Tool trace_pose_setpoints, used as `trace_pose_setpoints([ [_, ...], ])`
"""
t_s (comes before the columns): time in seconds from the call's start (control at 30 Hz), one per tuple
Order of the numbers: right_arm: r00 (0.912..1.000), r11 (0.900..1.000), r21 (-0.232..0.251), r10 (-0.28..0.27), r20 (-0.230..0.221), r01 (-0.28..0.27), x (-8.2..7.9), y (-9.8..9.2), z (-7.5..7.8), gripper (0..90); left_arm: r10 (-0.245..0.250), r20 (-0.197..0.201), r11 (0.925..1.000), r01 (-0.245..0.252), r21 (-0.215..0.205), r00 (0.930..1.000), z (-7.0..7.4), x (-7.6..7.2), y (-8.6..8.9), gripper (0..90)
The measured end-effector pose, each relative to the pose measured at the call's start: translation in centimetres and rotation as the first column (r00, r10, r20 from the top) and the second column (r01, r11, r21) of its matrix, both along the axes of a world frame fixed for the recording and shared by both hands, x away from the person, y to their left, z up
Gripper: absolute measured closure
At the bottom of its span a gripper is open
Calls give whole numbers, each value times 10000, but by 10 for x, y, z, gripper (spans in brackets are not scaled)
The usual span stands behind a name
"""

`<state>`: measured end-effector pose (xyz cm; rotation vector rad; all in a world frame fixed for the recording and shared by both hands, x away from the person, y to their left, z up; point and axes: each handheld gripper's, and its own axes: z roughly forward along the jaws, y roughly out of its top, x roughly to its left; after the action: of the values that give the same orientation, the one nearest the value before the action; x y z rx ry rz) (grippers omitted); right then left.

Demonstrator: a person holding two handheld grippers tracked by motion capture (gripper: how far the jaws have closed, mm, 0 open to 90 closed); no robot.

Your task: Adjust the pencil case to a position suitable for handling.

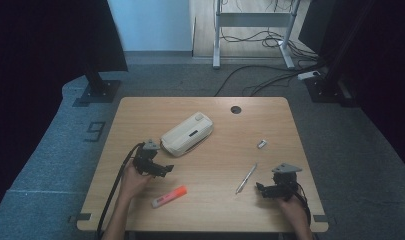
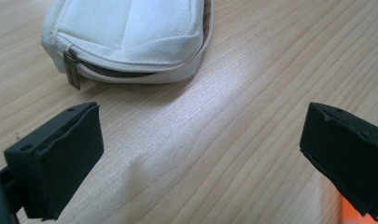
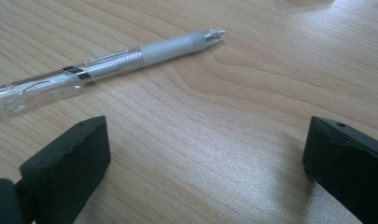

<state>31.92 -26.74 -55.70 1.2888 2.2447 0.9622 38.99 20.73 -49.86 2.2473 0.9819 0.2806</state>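
Two tongs over the counter point(image 1: 140, 107), both gaping wide and holding nothing. The left tongs point(image 1: 162, 170) sit just near of one white pouch point(image 1: 187, 134), its zip partly undone, metal pull hanging at the left end. The right tongs point(image 1: 260, 188) hover just right of one clear pen point(image 1: 246, 178), frosted grip, tip pointing far. One orange marker point(image 1: 169, 196) lies near-left; one small cap point(image 1: 261, 144) far-right.

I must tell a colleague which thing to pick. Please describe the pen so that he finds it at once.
On the wooden table, look at its right half, just left of the right gripper. The pen lies there alone, slanted. It is thin, clear and silvery, unlike the thick orange marker and the white pouch.
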Motion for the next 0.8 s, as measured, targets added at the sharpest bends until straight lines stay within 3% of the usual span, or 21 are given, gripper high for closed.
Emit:
trace_pose_setpoints([
  [0.23, 10000, 10000, 1, 1, -1, -1, 0, 0, 0, 5, -170, -321, 9992, 159, -355, 9993, 8, 12, -8, 0],
  [0.33, 10000, 10000, -4, 13, -17, -13, 0, 0, 0, 5, -280, -217, 9977, 266, -630, 9994, 12, 19, -14, 0],
  [0.4, 10000, 10000, -1, 3, -1, -3, 0, 0, 0, 5, -355, -299, 9980, 339, -536, 9989, 14, 23, -18, 0],
  [0.47, 10000, 10000, 1, -2, -3, 2, 0, 0, 0, 5, -462, -327, 9959, 434, -798, 9984, 16, 26, -21, 17],
  [0.8, 10000, 10000, -1, 1, -3, -1, 0, 0, 0, 5, -586, -165, 9971, 577, -491, 9981, 26, 43, -40, 98],
])
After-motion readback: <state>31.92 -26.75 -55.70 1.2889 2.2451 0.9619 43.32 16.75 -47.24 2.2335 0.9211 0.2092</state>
